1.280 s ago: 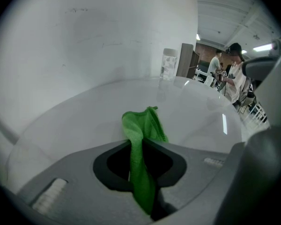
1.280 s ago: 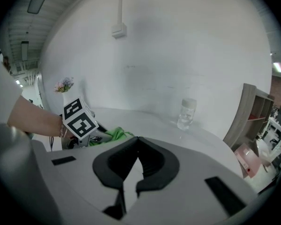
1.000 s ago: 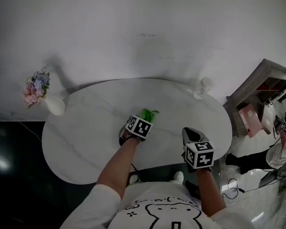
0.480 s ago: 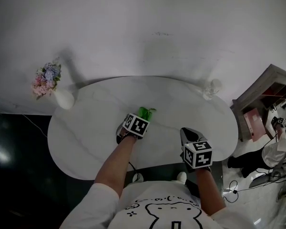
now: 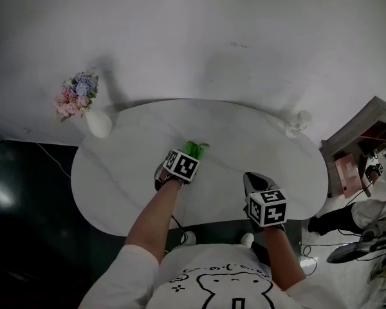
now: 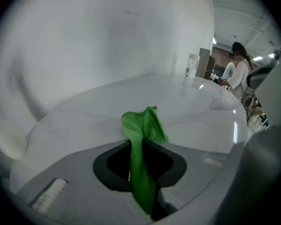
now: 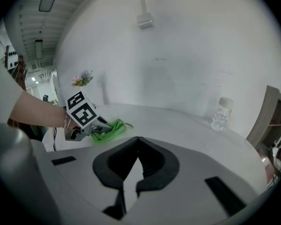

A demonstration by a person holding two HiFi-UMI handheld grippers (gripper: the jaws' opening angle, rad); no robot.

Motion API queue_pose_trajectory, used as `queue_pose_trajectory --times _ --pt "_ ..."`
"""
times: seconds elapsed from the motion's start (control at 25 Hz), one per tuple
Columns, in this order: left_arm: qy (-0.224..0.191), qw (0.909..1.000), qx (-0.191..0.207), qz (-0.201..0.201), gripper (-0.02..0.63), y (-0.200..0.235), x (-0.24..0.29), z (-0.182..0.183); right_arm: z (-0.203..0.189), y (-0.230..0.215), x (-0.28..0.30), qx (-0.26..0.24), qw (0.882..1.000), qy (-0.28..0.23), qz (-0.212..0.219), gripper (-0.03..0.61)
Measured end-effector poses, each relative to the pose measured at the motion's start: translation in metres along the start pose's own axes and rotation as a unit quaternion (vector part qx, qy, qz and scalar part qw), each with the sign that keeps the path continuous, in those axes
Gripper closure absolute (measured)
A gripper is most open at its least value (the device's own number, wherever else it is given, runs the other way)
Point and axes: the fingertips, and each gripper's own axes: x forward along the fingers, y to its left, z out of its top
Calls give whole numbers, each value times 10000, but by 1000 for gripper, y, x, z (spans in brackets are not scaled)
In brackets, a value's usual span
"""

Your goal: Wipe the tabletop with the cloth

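The left gripper (image 6: 142,146) is pinching the green cloth (image 6: 144,124) between its jaws. The cloth's free end is lying on the white oval table (image 5: 125,172) near the table's centre. The right gripper (image 7: 136,143) is hovering at the table's near edge, jaws pressed together with nothing between them. A flower vase (image 5: 98,125) is standing at the far left edge and a clear bottle (image 5: 298,123) at the far right edge.

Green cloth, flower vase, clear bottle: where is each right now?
green cloth (image 6: 141,125), left gripper view, bunched upper fold.
flower vase (image 5: 100,126), head view, white body.
clear bottle (image 7: 220,117), right gripper view, its body.
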Motion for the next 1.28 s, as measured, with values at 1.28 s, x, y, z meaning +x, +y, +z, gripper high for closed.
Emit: queue_pose_trajectory --times 1.28 --pt "54 9976 -355 594 554 98 -45 -73 2 87 41 -565 9960 231 653 577"
